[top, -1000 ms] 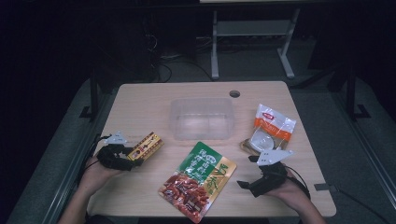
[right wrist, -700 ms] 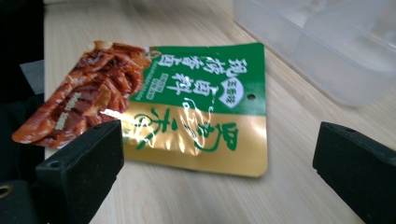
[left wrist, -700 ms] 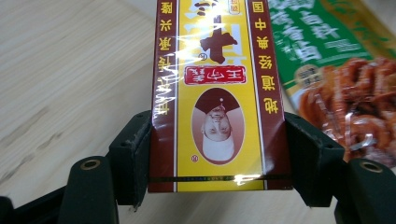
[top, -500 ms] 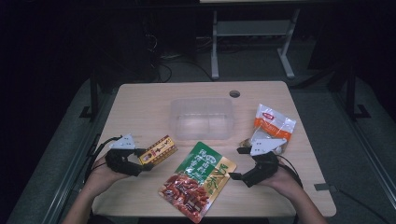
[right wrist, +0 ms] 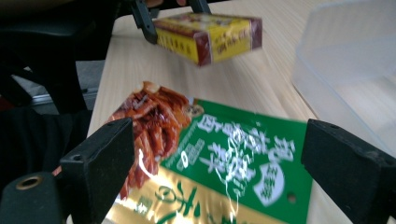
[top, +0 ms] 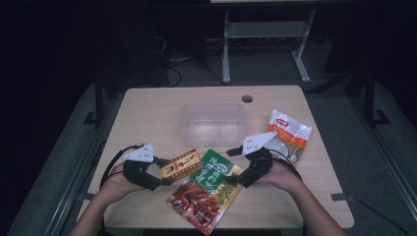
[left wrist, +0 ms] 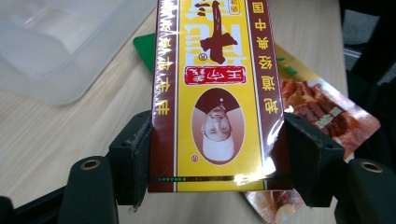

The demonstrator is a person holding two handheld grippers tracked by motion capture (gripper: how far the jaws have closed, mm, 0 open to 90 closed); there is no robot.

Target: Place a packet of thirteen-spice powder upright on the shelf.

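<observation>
My left gripper is shut on a yellow and dark red box and holds it lifted off the table, slanting up to the right. Both black jaws press the box on its long sides in the left gripper view. A green, gold and red snack pouch lies flat at the table's front middle. My right gripper stands open at the pouch's right edge, its jaws spread wide on either side of the pouch. The held box hangs beyond it in the right gripper view.
A clear plastic container stands empty at the table's middle, just past the pouch. A white and orange packet lies at the right. The table has a round cable hole near its far edge.
My left gripper has lifted the box and carried it right toward the pouch. My right gripper has moved left from the table's right side to the pouch's edge.
</observation>
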